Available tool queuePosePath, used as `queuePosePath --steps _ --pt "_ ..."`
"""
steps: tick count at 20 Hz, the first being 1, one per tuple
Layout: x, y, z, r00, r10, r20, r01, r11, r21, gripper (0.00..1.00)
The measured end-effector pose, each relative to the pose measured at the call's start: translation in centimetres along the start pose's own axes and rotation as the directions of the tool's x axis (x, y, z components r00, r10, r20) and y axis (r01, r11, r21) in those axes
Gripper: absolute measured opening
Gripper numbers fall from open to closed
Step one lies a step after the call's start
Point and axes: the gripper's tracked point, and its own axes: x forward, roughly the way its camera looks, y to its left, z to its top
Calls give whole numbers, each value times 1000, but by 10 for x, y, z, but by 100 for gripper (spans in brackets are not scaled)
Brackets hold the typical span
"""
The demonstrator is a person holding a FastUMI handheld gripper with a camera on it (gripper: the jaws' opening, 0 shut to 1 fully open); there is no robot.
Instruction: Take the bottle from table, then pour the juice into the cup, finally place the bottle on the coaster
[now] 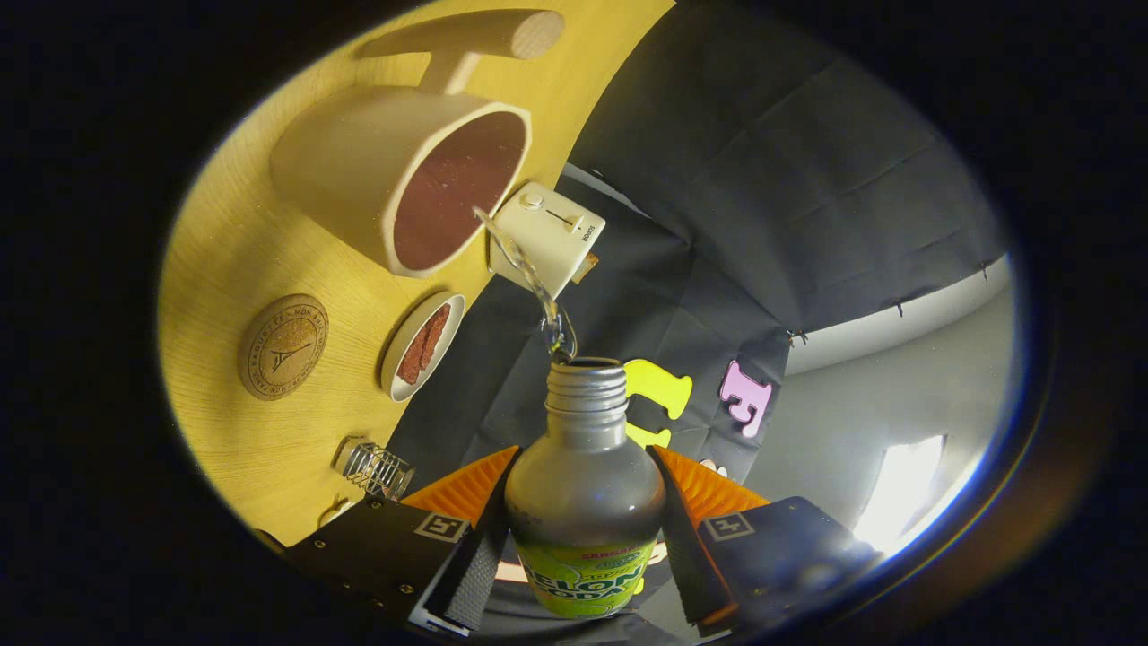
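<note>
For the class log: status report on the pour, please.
Gripper shut on bottle. Bottle tipped, juice stream arcing into cup. Coaster bare beside a small dish.

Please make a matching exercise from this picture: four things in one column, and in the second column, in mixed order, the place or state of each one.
Things:
1. bottle
2. cup
3. coaster
4. small dish

Places or states:
A. lies bare on the yellow table, with nothing on it
B. holds reddish-brown pieces
C. takes in a thin stream of liquid at its rim
D. is held between the fingers of the gripper, tipped, with its mouth open

Right pairs: 1-D, 2-C, 3-A, 4-B
</note>
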Motion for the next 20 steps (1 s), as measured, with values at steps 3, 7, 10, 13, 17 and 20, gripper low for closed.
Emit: queuePosePath --steps 3,7,10,13,17,20 --pt "3 -1 0 1000 1 7 -1 1000 -19 80" --pt "-6 -2 6 1000 -7 14 8 998 -60 80" --pt "-5 0 9 1000 3 21 -1 997 -77 79" --pt "-7 1 12 1000 3 29 0 994 -106 79" --pt "-4 4 17 999 8 44 -2 991 -133 80" --pt "-3 8 18 999 15 48 -8 987 -159 80"
